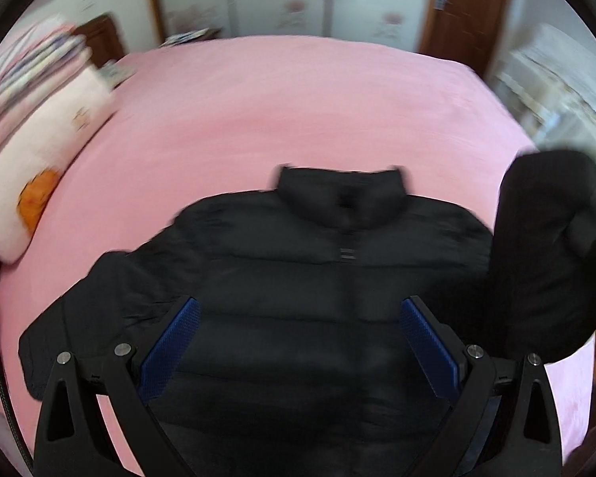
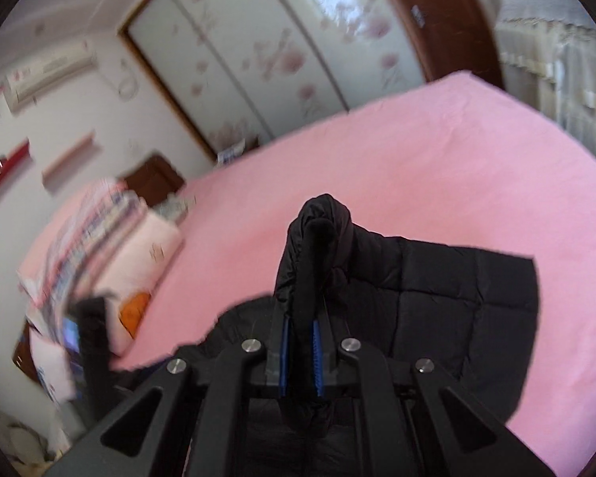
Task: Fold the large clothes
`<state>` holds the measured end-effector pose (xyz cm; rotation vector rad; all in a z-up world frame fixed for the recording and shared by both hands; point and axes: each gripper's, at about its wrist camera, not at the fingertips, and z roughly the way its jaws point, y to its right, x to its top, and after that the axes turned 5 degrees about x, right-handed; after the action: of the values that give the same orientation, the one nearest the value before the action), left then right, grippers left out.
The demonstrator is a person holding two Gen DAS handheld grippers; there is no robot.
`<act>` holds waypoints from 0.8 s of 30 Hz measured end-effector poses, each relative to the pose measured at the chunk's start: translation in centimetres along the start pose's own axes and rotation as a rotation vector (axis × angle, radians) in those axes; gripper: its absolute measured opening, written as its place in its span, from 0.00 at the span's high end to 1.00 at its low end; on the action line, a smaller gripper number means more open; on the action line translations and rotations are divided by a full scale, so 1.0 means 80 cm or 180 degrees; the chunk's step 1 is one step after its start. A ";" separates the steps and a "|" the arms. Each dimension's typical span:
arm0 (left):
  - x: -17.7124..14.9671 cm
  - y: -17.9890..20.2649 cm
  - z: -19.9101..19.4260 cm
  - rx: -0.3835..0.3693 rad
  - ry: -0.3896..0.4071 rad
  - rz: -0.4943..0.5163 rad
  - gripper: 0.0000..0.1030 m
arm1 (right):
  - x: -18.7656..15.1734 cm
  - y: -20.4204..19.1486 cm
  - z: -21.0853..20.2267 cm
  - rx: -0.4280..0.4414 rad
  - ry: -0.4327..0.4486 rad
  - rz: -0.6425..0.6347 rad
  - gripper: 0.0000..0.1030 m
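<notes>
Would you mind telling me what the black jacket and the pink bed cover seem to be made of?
Black jacket: probably padded synthetic shell, going by its quilted horizontal puffs and slight sheen. Pink bed cover: likely soft matte woven or brushed fabric; blur hides the weave.

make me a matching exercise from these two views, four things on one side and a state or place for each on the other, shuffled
Things:
1. left gripper
2. right gripper
3. jacket
4. pillow

States or places:
A. shut on a black sleeve
B. at the edge of the pink bed, away from the jacket
C. open, nothing between its pads
D. spread flat on the bed, collar at the far end

Pairs: 1-C, 2-A, 3-D, 4-B
</notes>
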<state>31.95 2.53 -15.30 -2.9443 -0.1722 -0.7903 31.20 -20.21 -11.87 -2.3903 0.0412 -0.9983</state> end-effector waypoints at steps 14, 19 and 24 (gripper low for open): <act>-0.015 -0.092 0.095 0.0098 -0.0355 -0.0346 0.03 | -0.073 0.005 0.176 -0.0198 -0.1012 0.0153 0.56; -0.014 -0.075 0.114 -0.0029 -0.0405 -0.0313 0.03 | -0.076 0.021 0.153 -0.0207 -0.0952 0.0242 0.56; -0.006 -0.055 0.123 -0.0192 -0.0409 -0.0333 0.03 | -0.067 0.036 0.121 -0.0116 -0.0823 0.0326 0.56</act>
<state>35.83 7.98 -23.77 -3.0661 -0.3195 -0.6283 34.24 -16.89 -22.37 -2.5040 0.0864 -0.6416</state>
